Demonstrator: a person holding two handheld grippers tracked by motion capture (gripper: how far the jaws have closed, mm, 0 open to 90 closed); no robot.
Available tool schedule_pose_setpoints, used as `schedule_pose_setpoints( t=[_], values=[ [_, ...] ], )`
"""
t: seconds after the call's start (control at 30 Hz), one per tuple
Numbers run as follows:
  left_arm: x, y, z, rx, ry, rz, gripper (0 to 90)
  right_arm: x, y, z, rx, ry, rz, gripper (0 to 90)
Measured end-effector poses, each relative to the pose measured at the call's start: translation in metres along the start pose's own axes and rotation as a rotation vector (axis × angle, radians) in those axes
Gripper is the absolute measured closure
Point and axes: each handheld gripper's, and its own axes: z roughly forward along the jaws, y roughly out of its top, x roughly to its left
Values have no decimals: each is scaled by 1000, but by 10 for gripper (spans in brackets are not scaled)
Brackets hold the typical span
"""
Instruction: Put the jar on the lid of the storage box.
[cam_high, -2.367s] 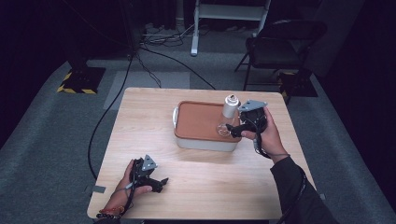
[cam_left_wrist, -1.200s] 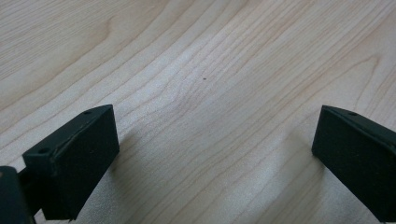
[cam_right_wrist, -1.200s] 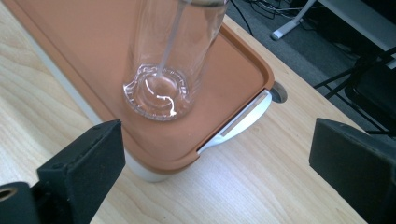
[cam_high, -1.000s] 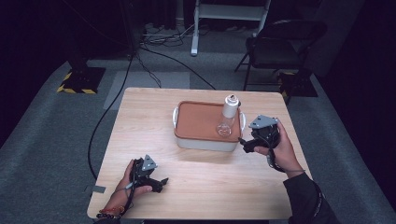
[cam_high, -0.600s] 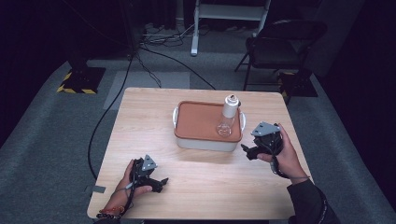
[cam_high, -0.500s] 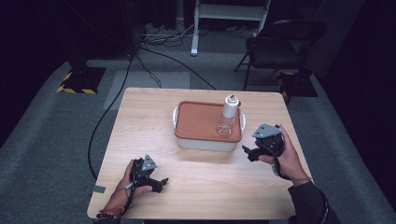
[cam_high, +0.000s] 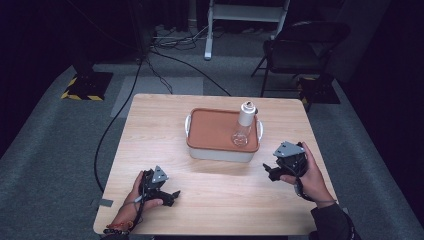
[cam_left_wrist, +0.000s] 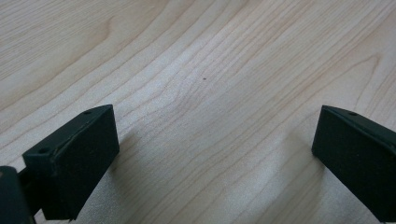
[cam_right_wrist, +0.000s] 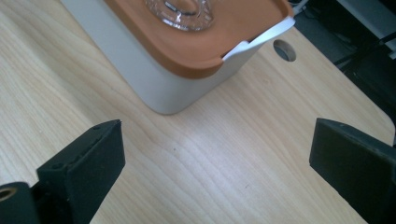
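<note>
A glass bottle (cam_high: 243, 126) is standing on the box's orange lid (cam_high: 212, 130), table centre. At four o'clock, the right gripper (cam_high: 270, 172) is hovering wide open, empty; the left gripper (cam_high: 172, 196), at seven o'clock, is resting wide open.

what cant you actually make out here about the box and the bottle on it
- Inside of the box: hidden in the high view by its orange lid.
- Bottle top: cut off by the upper edge in the right gripper view; only its glass base shows.
- Bottle contents: too small in the high view.

left gripper (cam_high: 170, 196): jaws wide apart, held low | right gripper (cam_high: 269, 172): jaws wide apart, held low
</note>
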Motion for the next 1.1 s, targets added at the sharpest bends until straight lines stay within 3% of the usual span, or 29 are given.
schedule_pose_setpoints(
  t=[1.1],
  values=[
    [0,0,0,1,0,-1,5,8,-44,15,71,35,46,32]
  ],
)
